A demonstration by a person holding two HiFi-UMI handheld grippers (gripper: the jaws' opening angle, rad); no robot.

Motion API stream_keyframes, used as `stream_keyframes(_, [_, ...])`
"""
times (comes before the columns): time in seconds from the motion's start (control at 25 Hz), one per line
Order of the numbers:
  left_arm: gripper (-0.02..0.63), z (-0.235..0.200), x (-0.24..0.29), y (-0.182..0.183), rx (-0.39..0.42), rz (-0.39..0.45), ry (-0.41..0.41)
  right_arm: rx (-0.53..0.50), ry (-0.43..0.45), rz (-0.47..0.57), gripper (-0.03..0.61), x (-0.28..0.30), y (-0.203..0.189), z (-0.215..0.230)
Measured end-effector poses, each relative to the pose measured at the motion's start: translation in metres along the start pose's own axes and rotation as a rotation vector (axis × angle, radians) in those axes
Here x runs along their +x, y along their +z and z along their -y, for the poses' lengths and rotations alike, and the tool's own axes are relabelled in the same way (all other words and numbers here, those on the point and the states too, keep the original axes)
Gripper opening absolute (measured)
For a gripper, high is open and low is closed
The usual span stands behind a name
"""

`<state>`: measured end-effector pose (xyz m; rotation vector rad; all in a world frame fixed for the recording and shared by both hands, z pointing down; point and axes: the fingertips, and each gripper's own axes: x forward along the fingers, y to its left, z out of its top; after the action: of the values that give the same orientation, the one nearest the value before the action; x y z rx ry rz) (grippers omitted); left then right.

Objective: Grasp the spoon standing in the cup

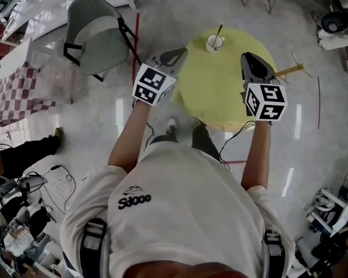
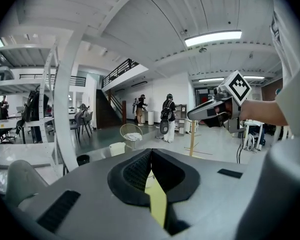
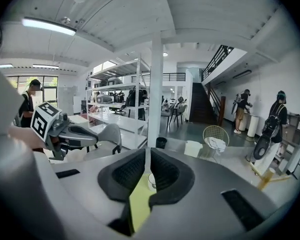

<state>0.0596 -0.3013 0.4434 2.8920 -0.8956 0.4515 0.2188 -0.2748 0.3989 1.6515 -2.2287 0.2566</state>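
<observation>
A white cup [image 1: 214, 43] stands at the far side of the round yellow table [image 1: 211, 97], and a spoon [image 1: 218, 32] leans in it with the handle up. My left gripper [image 1: 180, 52] hovers over the table's left edge, short and left of the cup, with its tips touching and nothing held. My right gripper [image 1: 247, 57] is over the table's right part, right of the cup and a little nearer, also shut and empty. In the right gripper view, the cup [image 3: 150, 181] shows through the slit below the closed tips [image 3: 147, 151]. The left gripper view shows only yellow tabletop [image 2: 157, 204] under its closed tips [image 2: 151, 152].
A grey chair [image 1: 95, 33] stands left of the table, and a checkered cloth [image 1: 17, 91] lies farther left. A wooden stick [image 1: 290, 71] juts out past the table's right edge. Cables and gear [image 1: 52, 184] lie on the floor. People stand far off in the hall [image 2: 167, 116].
</observation>
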Motion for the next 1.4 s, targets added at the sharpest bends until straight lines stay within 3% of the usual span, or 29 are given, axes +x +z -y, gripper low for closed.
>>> stream_keyframes(0.24, [0.029, -0.022, 0.057, -0.012, -0.050, -0.054, 0.091, -0.005, 0.121, -0.050, 0.075, 0.075, -0.016, 0.049])
stream_keyframes(0.76, [0.029, -0.066, 0.107, -0.073, -0.156, -0.170, 0.243, 0.025, 0.328, -0.175, 0.110, 0.220, -0.086, 0.072])
stream_keyframes(1.4, [0.028, -0.075, 0.117, -0.126, -0.240, -0.238, 0.295, 0.081, 0.332, -0.286, 0.127, 0.304, -0.159, 0.082])
